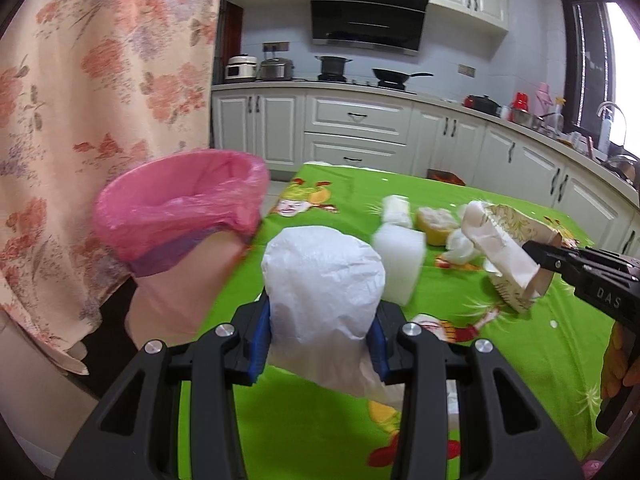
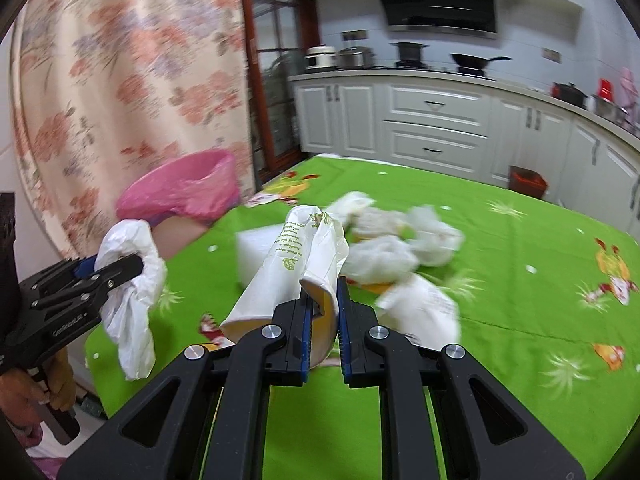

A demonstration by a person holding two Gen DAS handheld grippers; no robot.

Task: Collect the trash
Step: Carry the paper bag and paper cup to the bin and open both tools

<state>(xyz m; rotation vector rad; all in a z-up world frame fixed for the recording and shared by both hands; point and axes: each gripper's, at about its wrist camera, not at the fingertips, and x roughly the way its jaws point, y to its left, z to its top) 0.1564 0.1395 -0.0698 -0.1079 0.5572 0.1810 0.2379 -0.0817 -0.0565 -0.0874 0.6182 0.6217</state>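
My left gripper (image 1: 320,320) is shut on a crumpled white plastic bag (image 1: 324,272), which hangs above the green tablecloth (image 1: 320,420). The pink-lined trash bin (image 1: 180,216) stands just to its left, off the table's edge. In the right wrist view my right gripper (image 2: 324,292) is shut on a crushed printed paper cup (image 2: 280,280). The left gripper (image 2: 136,264) and its bag (image 2: 128,308) show at the left there, near the bin (image 2: 184,188). The right gripper (image 1: 536,250) with the cup (image 1: 508,252) appears at the right of the left wrist view.
On the table lie a white foam block (image 1: 400,256), fruit peel (image 1: 436,220) and several crumpled white bags (image 2: 400,248). A floral curtain (image 1: 100,80) hangs behind the bin. White kitchen cabinets (image 1: 356,120) line the back, and a red bin (image 2: 527,184) stands on the floor.
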